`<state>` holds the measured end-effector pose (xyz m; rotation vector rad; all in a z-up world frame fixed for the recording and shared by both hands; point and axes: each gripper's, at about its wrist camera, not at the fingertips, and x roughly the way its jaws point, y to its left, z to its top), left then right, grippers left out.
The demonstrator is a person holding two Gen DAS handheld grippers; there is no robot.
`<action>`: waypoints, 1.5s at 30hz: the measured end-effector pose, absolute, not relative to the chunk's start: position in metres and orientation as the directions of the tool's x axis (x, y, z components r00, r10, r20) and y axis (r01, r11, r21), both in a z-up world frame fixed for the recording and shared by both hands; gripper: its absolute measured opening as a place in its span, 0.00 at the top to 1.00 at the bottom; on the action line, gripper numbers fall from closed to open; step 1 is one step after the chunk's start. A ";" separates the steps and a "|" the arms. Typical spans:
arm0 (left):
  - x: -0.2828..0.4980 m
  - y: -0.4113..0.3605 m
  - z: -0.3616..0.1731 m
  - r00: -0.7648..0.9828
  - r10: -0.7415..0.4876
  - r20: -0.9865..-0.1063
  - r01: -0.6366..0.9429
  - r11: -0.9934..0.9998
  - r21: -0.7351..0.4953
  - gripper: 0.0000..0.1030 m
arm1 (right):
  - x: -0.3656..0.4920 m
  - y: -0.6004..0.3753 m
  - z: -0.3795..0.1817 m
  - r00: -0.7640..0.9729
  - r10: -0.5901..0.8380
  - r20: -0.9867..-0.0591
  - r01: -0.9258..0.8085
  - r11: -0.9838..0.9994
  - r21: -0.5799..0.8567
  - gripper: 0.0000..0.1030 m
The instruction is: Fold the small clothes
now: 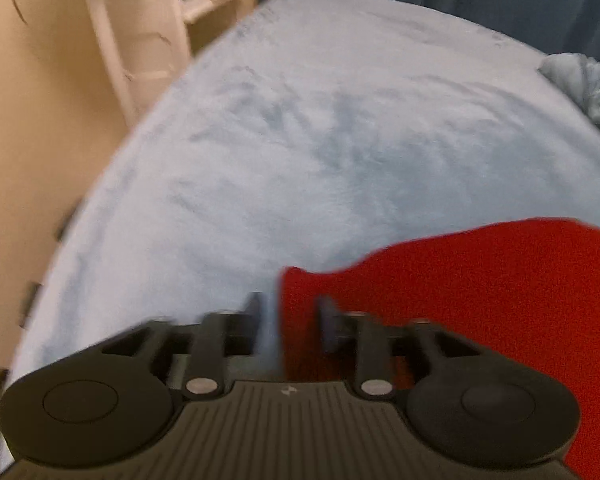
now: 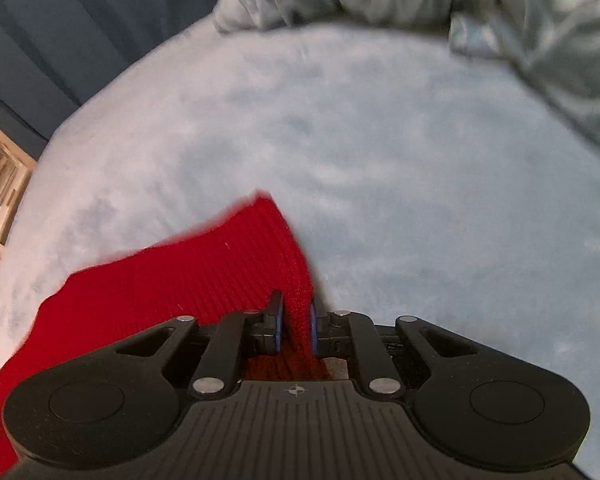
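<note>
Red knit [image 2: 204, 276] looks soft, light and floppy; grip corners. Right claw [image 2: 295, 322] pinches its five-o'clock corner; left claw [image 1: 288, 320] half open, unclamped.

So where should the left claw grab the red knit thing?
On the red knit's near left corner, coming down from above. That edge lies flat on the blanket right between the left claw's open fingers. The right claw already pinches the other end.
</note>
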<state>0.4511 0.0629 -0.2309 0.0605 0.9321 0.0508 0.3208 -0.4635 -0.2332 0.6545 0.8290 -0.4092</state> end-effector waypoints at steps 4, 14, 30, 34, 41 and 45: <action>0.427 0.076 -0.216 0.661 0.158 -0.734 -0.067 0.986 0.152 0.15 | 0.312 -0.465 -0.226 0.625 -0.140 -0.768 0.612 0.698 0.372 0.55; 0.305 0.058 -0.221 0.587 0.002 -0.810 0.093 0.993 0.070 0.13 | 0.204 -0.384 -0.191 0.685 -0.098 -0.722 0.402 0.877 0.262 0.79; 0.125 0.044 -0.109 0.589 -0.092 -0.803 0.114 0.993 -0.030 0.00 | 0.066 -0.328 -0.097 0.733 -0.080 -0.676 0.432 0.822 0.371 0.32; 0.081 0.020 -0.093 0.589 -0.101 -0.802 0.094 0.994 -0.056 0.00 | 0.038 -0.291 -0.062 0.779 -0.094 -0.620 0.383 0.854 0.352 0.22; 0.028 0.005 -0.077 0.612 -0.040 -0.790 0.078 0.997 0.010 0.00 | -0.003 -0.244 -0.045 0.792 -0.116 -0.600 0.307 0.924 0.226 0.20; 0.012 0.002 -0.072 0.634 -0.036 -0.772 0.098 0.995 0.035 0.00 | -0.012 -0.229 -0.048 0.774 -0.094 -0.627 0.277 0.940 0.201 0.20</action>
